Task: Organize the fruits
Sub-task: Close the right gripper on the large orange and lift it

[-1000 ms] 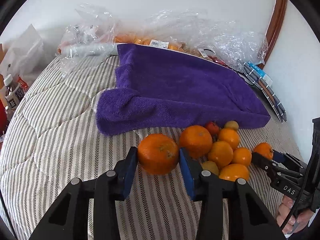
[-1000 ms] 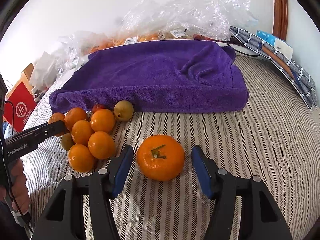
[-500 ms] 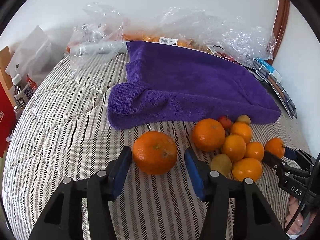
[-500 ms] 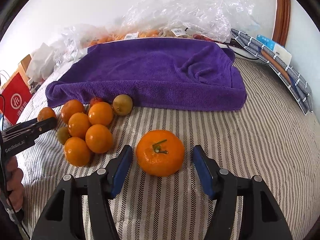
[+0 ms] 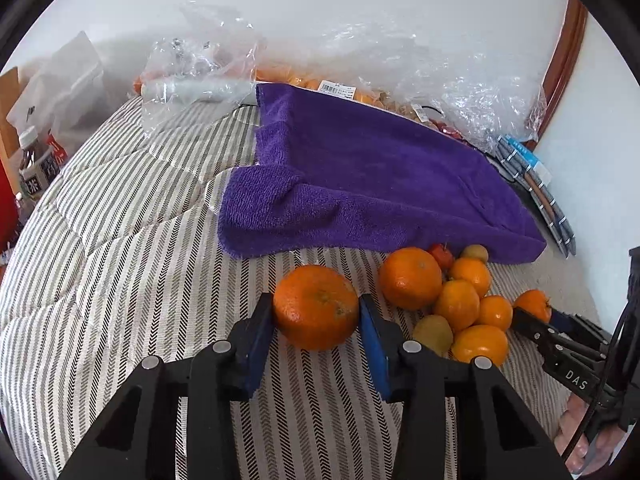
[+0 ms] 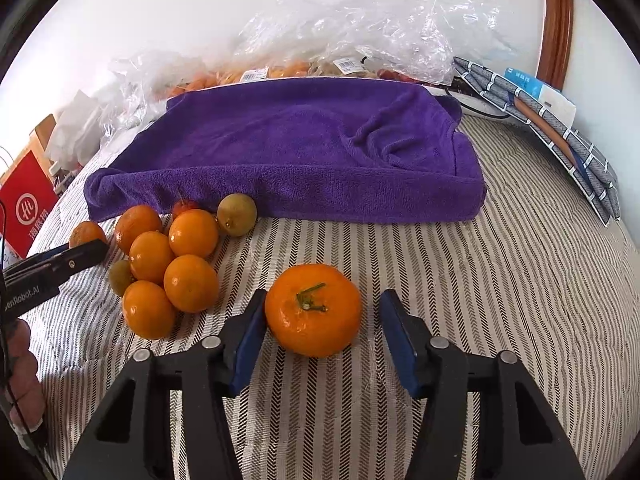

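Left hand-held gripper [image 5: 316, 316] reclosed, angled downward

From my left wrist camera, the purple towel [image 5: 372, 184] drapes over something flat and raised, and I cannot tell what lies beneath it. The clear plastic bags [image 5: 404, 76] behind it hide most of their contents; I make out only orange shapes and labels too small to read. A small red fruit [image 5: 441, 255] sits mostly hidden behind the pile of oranges [image 5: 460, 300]. The right gripper [image 5: 560, 340] is cut off by the frame's right edge. On my right wrist view, the red bag [image 6: 26, 208] is cropped at the left edge, its print only partly legible.
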Available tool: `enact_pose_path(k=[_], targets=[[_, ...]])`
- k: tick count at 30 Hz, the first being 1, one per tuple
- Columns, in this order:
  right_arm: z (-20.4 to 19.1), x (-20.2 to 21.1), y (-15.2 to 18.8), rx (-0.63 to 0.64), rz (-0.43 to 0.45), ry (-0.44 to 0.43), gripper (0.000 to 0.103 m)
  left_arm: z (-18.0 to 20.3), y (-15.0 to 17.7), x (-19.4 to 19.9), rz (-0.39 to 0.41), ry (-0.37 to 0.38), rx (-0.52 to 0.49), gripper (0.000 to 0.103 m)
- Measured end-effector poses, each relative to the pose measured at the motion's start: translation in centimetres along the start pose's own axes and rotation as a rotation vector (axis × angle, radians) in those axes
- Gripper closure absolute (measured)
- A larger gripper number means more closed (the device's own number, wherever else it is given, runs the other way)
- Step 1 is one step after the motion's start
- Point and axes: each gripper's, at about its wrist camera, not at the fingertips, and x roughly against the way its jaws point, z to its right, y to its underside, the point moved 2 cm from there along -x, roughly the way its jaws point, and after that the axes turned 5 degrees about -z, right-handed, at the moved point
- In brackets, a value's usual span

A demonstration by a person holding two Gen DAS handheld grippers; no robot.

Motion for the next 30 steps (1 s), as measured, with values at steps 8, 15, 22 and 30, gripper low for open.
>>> enact_pose_path(k=[8,15,22,30], targets=[[0.2,0.2,0.0,-0.026,0.011,-0.004,0.059,0.6,0.2,1.0,0.057,-0.007,-0.025,0.063],[0.6,1.0,0.2,-0.046,0.054,-0.013,0.059,0.5,0.1,1.6,0.089,-0.007,-0.015,0.063],[1.1,1.0,0.1,-0.071,0.052,-0.016,0.059,0.2,0.0,1.7,0.088,-0.005,0.001,0.063],[0.3,0.0,-0.1,-0.032,0.002,0.050,0.059,-0.2,0.0,1.6,0.082,-0.008,0.020,0.063]])
